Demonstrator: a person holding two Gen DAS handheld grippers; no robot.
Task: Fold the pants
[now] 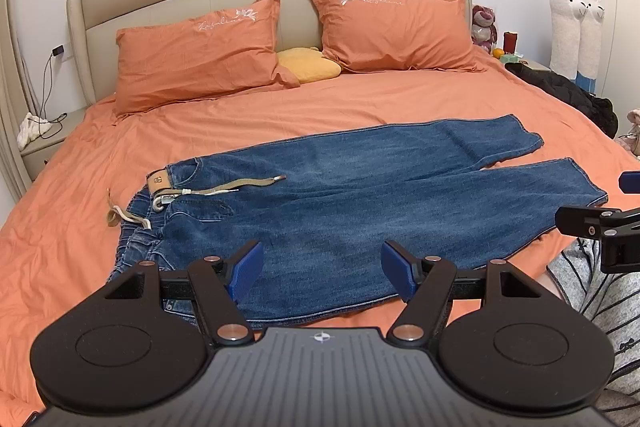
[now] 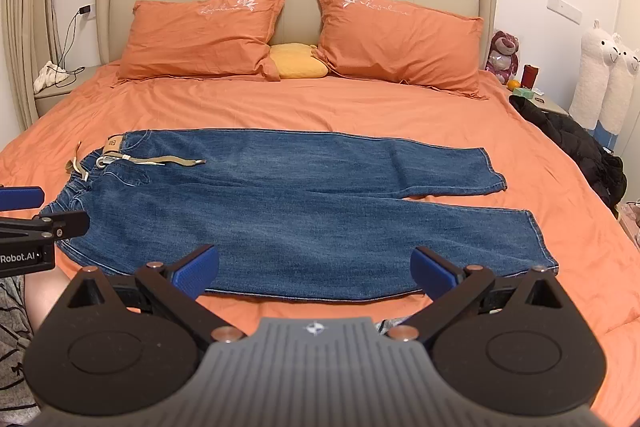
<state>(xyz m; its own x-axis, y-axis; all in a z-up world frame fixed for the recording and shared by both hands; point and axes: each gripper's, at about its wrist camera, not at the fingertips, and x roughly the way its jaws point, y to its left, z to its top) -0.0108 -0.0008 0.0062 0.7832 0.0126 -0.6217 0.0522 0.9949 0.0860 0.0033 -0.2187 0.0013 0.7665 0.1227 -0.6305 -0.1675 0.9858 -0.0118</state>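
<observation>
The jeans point(image 2: 280, 203) lay spread flat across the orange bed point(image 2: 280, 107), their long axis running side to side through the middle of both views rather than away toward the headboard. In the right wrist view the waistband point(image 2: 86, 183) with its tan drawstring point(image 2: 160, 160) sat at the left of the frame and the two leg hems point(image 2: 520, 219) at the right, the legs lying next to each other with only a narrow split showing near the hems. The left hand-held gripper point(image 1: 322, 269) hovered above the near edge of the jeans in the lower middle of its frame, toward the waist end, jaws spread wide with nothing between them. The right hand-held gripper point(image 2: 316, 267) hung over the near leg, closer to the hem end, likewise released and empty. Neither one seemed to touch the denim. So the garment lay just ahead of and below both, and I judged the left hand the natural one for the waistband and the right for the hems. With the legs side by side, a first fold would probably bring the near leg over the far one, lifting the near edge toward the pillows point(image 2: 208, 31).
</observation>
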